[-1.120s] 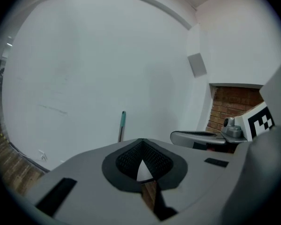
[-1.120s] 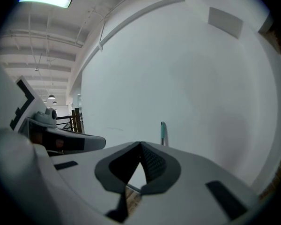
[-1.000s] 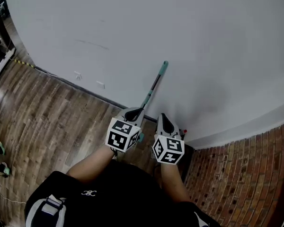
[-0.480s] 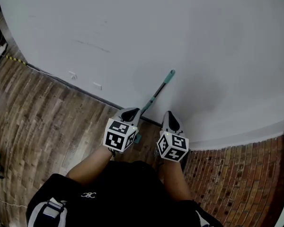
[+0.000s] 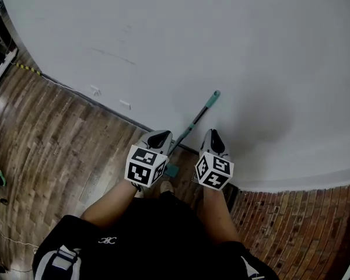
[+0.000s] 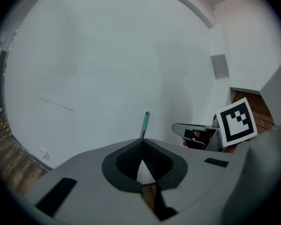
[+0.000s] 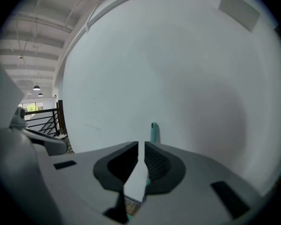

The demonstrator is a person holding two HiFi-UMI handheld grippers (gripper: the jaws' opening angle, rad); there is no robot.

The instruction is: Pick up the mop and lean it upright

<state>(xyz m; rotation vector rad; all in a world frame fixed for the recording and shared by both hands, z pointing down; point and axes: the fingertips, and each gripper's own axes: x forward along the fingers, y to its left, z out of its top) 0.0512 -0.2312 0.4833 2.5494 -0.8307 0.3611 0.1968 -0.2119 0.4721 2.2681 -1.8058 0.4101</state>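
Since a second ago the left gripper point(image 5: 158, 137), clenched and empty, has come off the mop point(image 5: 193, 123), which leans from the plank floor point(image 5: 58, 133) against the white wall point(image 5: 233, 39), just left of the clenched, empty right gripper point(image 5: 213, 136) and the brick-patterned floor point(image 5: 291, 214).

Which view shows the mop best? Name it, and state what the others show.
The head view: the mop leans on the wall, visible from its teal grip down to a teal part near the floor. The left gripper view shows only the upper shaft and grip beyond its jaws; the right gripper view, mostly the grip.
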